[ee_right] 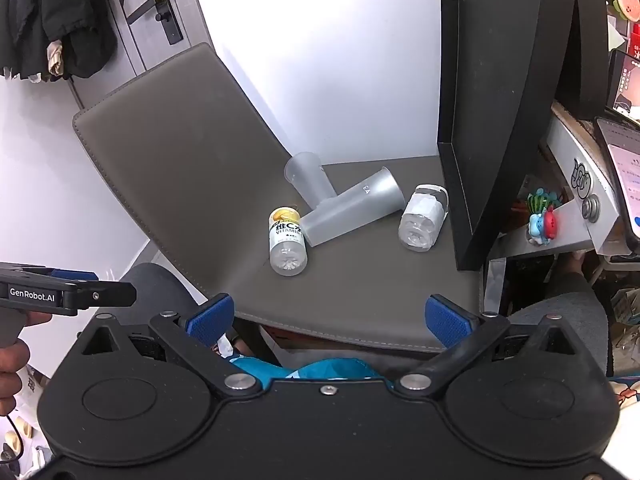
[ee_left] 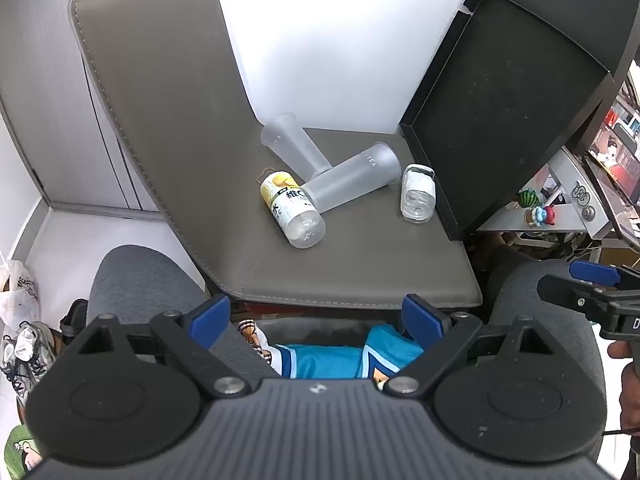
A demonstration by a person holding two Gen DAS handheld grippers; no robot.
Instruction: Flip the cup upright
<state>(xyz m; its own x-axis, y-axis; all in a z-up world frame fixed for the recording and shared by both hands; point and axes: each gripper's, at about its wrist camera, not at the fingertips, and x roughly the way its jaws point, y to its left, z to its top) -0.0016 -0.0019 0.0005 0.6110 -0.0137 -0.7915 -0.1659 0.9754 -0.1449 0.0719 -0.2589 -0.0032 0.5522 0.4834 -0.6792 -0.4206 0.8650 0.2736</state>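
Hidden: I cannot read the small clear jar point(ee_left: 417, 193) contents.
Cups: near frosted cup point(ee_left: 354, 176) lies sideways mid-seat, its base over far frosted cup point(ee_left: 294, 145), also sideways, at 11 o'clock.
Clutter: yellow-label bottle point(ee_left: 291, 210) touching at 8 o'clock; black tray point(ee_left: 506, 108) at 2 o'clock.
Left gripper point(ee_left: 318, 318): fingers apart, empty.
Right gripper point(ee_right: 326, 316): fingers apart, empty.

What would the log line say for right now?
left gripper open, empty | right gripper open, empty | two frosted cups lying down on chair seat | flip not started
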